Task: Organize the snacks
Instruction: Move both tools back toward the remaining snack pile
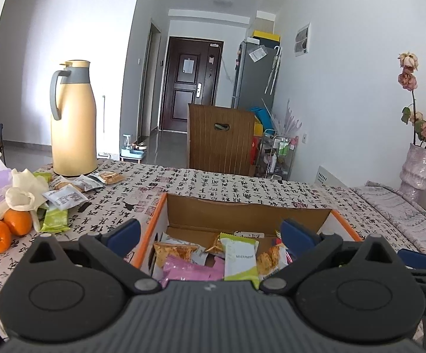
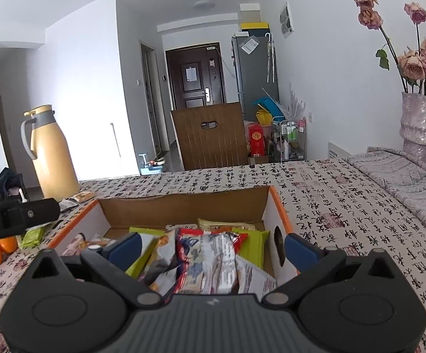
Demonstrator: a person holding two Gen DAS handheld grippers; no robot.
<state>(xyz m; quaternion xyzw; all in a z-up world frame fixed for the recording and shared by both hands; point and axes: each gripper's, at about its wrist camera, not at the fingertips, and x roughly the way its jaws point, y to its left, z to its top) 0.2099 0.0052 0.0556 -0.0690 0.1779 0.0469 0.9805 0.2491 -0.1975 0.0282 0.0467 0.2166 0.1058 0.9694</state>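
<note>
- Both tools hover at the near edge of the cardboard box [image 1: 242,214], which sits on a tablecloth [image 1: 213,182] printed all over with black calligraphy characters.
- The left gripper [image 1: 210,231] has its jaws spread wide, with nothing between the blue pads [image 1: 124,231]. The body is matte black plastic with a ribbed grey housing.
- The right gripper [image 2: 211,245] is spread wide too and grips nothing. The packets seen between its fingers lie in the box below.
- The box is plain brown corrugated card inside, glossy white outside with orange edges, and the top is open.
- It's already holding a loose heap of crinkly foil and plastic snack packets [image 1: 213,260]: a flat pink one, a white-and-lime bar wrapper [image 1: 240,257], and a red-and-white pouch [image 2: 210,261] (pretty wrinkled).
- More loose packets [image 1: 66,197] lie on the cloth at far left, near a lime-green wrapper [image 1: 54,220].
- Three round, shiny oranges [image 1: 4,226] sit just beside those, touching a crumpled cream-coloured thing I can't identify.
- A tall, smooth, cream thermos jug [image 1: 73,120] with a grey handle stands behind the loose packets.
- A ridged pinkish vase [image 2: 417,120] of dried roses stands far right.
</note>
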